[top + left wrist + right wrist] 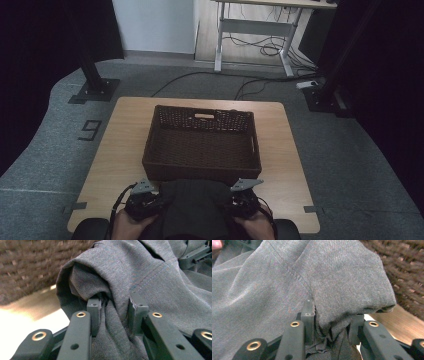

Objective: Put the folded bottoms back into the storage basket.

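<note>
Dark grey garment held between both grippers at the table's near edge, basket directly ahead.

The left gripper has its jaws pinched on a bunched fold of the grey garment; the right gripper likewise clamps a gathered fold at the opposite side. The garment spans side to side between them, above the near edge of the wooden table. The empty wicker basket lies just beyond, straight forward of both hands, about equally near to each. Judged: any placement calls for a forward carry over the basket's near wall.
</note>
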Demonstrator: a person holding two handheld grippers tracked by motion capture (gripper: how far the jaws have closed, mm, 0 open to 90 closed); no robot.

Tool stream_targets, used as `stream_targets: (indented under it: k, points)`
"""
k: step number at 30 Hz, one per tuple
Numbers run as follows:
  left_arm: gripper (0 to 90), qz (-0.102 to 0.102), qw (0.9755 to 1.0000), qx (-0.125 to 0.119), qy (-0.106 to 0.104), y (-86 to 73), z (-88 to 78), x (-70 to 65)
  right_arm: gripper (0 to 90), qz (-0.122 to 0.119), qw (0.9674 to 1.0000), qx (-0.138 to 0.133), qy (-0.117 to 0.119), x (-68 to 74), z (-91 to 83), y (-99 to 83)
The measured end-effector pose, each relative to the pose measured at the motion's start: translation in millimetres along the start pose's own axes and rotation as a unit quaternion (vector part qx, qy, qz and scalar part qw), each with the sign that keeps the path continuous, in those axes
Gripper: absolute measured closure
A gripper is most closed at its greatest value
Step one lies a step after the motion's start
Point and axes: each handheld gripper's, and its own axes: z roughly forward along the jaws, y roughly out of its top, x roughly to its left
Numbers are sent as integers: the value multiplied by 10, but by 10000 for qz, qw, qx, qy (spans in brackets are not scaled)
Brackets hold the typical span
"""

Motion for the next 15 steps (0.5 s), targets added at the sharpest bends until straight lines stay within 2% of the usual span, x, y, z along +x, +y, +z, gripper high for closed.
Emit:
stream_targets:
  k: [6,8,15]
  points:
    - [682,172,9996,-238,27,68,-124,-83,666,-89,9997,-204,31,35,-142,62]
    - [681,214,9993,-310,33,88,-162,-101,666,-67,9994,-324,129,37,-204,90]
    - [681,336,9980,-521,76,163,-283,-145,667,-145,9985,-500,152,66,-303,164]
